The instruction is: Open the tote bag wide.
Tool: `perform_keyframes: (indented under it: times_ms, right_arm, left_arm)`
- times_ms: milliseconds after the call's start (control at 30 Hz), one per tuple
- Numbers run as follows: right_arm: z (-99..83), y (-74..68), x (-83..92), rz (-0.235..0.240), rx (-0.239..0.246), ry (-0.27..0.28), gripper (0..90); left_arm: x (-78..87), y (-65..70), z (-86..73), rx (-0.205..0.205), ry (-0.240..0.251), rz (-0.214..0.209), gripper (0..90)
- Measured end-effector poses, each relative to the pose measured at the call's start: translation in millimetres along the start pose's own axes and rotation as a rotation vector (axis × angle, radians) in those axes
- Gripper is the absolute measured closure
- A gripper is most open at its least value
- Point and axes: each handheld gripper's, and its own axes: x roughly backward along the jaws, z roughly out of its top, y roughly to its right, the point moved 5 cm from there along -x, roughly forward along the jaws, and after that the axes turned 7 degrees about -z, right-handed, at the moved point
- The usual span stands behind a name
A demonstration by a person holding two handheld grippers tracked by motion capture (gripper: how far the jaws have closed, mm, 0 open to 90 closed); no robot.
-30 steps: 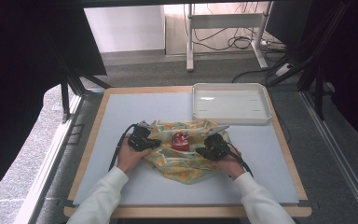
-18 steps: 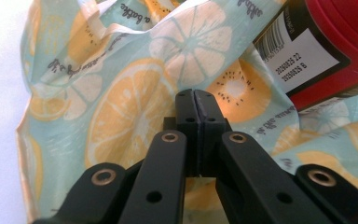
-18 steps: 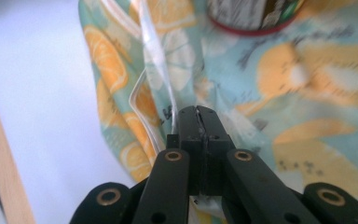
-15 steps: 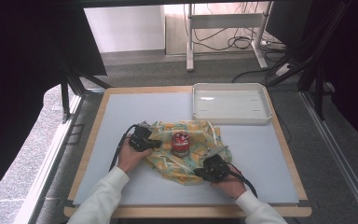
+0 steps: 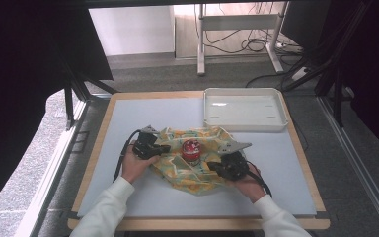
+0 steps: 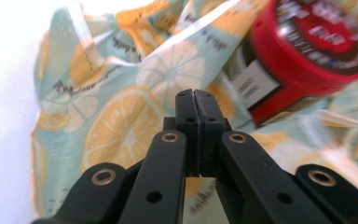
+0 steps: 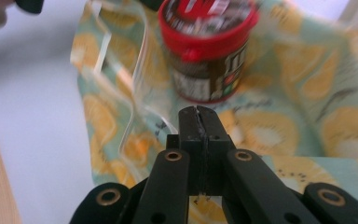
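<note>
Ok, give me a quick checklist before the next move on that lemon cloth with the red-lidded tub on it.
1. Left gripper jaws together: ok; cloth pinched between them: cannot tell.
2. Right gripper jaws together: ok; cloth pinched: cannot tell.
3. Red-lidded tub upright on the lemon cloth: ok.
4. Tub sits between the two grippers: ok.
5. White tray apart from the cloth: ok.
6. Cloth lying flat: not ok, it is rumpled.

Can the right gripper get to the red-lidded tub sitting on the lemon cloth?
Probably yes. The right gripper sits close beside the tub, with only flat lemon cloth between them. Its jaws are shut, though, so they would have to open first.
</note>
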Motion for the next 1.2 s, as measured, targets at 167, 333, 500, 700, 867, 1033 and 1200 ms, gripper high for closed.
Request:
perform_keyframes:
  times_ms: [167,333,500,700,867,1033,1200]
  right_arm:
    - [17.0,5.2,8.0,-0.005,-0.01,0.049,88.7]
    - [31.8,9.2,8.1,-0.009,-0.022,0.065,87.4]
    - [39.2,11.7,3.5,-0.013,-0.029,0.066,87.3]
    - [41.5,13.6,7.0,0.003,-0.032,0.074,76.4]
    - [43.4,19.6,15.3,-0.031,-0.046,0.099,53.9]
    - [45.9,21.3,19.1,-0.047,-0.056,0.106,43.4]
    - [46.4,23.7,19.0,-0.052,-0.069,0.098,37.1]
  left_arm:
    - [23.8,7.2,1.8,-0.016,0.063,-0.013,90.0]
    - [43.1,14.0,0.4,-0.03,0.104,-0.018,90.0]
    - [55.7,19.4,-3.0,-0.051,0.118,-0.015,88.5]
    - [61.4,19.4,-4.5,-0.049,0.133,-0.003,69.8]
    - [65.6,18.8,-4.7,-0.05,0.15,0.031,47.0]
    - [65.5,19.7,-5.2,-0.053,0.145,0.044,40.1]
    - [64.1,18.6,-5.0,-0.052,0.135,0.052,36.8]
